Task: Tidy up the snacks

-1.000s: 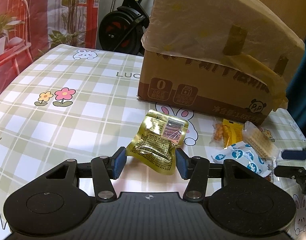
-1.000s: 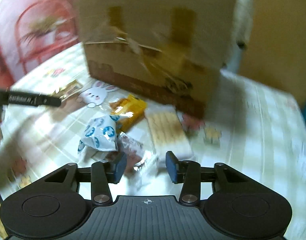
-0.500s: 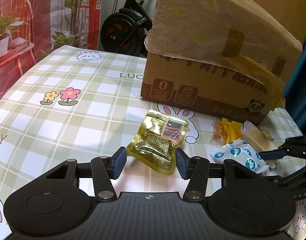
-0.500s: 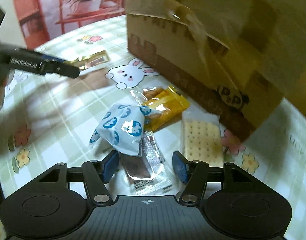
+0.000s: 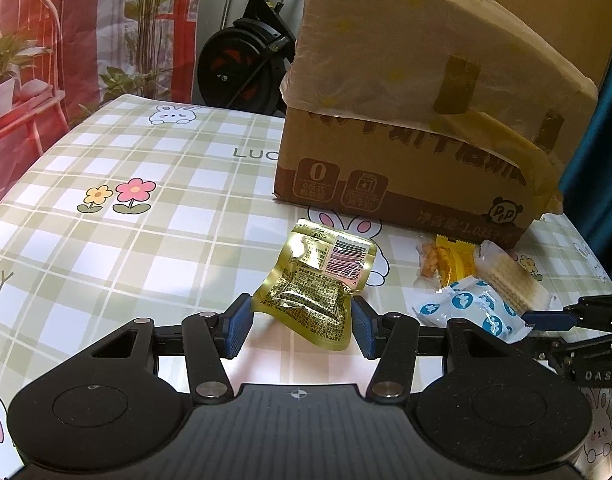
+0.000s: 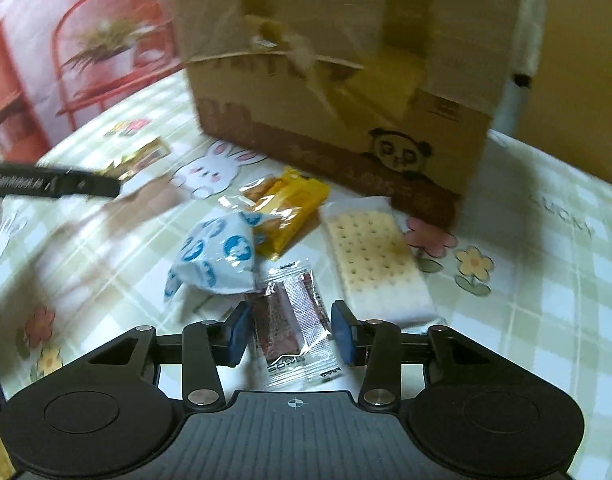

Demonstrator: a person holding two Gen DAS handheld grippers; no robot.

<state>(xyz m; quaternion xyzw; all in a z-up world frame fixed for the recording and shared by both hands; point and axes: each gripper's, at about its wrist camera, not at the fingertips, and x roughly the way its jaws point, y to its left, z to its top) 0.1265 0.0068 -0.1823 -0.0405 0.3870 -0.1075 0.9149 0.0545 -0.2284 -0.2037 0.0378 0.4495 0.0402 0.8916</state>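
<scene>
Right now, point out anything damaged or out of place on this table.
The cardboard box looks rough: yellowed tape peels off its front and a flap hangs loose at its right end. The green-gold pouch is crumpled and lies apart from the other snacks, which are heaped unsorted. Nothing has spilled.

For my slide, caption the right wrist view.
Open right gripper straddles a clear-wrapped brown snack bar before a cardboard box.
</scene>
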